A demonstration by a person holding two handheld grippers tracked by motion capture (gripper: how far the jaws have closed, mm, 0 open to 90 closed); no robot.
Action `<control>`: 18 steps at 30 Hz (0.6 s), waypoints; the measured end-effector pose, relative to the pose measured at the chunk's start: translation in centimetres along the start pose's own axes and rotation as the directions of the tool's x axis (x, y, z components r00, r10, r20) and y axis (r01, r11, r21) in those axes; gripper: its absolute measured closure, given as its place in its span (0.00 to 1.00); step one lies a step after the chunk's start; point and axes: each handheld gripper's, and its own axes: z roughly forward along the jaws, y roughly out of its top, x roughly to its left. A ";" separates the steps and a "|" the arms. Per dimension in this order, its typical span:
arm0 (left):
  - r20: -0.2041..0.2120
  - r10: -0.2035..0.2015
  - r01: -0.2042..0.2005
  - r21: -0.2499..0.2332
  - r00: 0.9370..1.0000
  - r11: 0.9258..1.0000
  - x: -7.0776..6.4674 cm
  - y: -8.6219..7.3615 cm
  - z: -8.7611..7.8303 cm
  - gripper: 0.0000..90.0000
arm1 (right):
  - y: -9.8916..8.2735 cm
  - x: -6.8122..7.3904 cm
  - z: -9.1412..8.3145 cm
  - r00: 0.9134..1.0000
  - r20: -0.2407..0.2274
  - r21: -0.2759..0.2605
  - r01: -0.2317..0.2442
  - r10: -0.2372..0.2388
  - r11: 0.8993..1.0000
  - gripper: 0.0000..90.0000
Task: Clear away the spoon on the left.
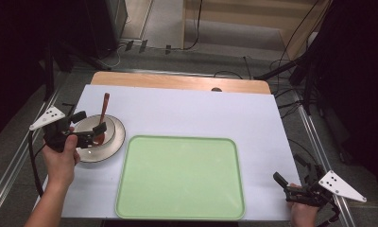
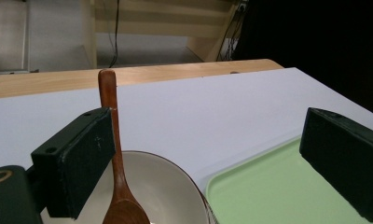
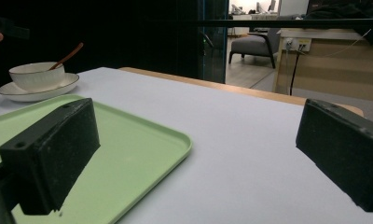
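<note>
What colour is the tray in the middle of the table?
Light green, plain; the tray shows best in the high view.

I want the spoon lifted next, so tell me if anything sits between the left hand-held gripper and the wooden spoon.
Nothing visible does. The left hand-held gripper is open over the bowl, and the wooden spoon rises right beside one jaw, with the other jaw far off over the green tray.

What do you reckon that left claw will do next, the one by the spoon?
Probably close on the spoon. The left gripper hangs open over the bowl, and the handle already rests against one jaw, the other wide apart. The tray lies empty alongside, a likely destination.
</note>
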 end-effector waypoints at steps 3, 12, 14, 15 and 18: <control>-0.009 0.003 -0.003 0.016 1.000 1.000 0.3 0.4 0.7 0.04 | 0.0 0.0 0.0 1.000 0.002 0.002 0.002 -0.002 1.000 0.00; -0.017 -0.024 0.025 0.039 1.000 0.999 1.6 1.5 2.9 0.09 | 0.0 0.1 0.3 1.000 -0.002 0.006 0.004 -0.004 1.000 0.00; -0.021 -0.034 0.035 0.049 0.999 0.998 1.8 1.7 3.4 0.09 | 0.0 0.1 0.2 1.000 -0.005 0.001 0.001 -0.001 1.000 0.00; -0.022 -0.035 0.037 0.054 0.999 0.998 2.0 1.7 3.6 0.09 | 0.0 0.0 0.2 1.000 -0.006 -0.001 0.003 -0.003 1.000 0.00; -0.019 -0.052 0.053 0.058 0.998 0.997 2.3 1.9 4.1 0.09 | 0.0 0.0 0.2 1.000 -0.007 0.001 0.004 -0.004 1.000 0.00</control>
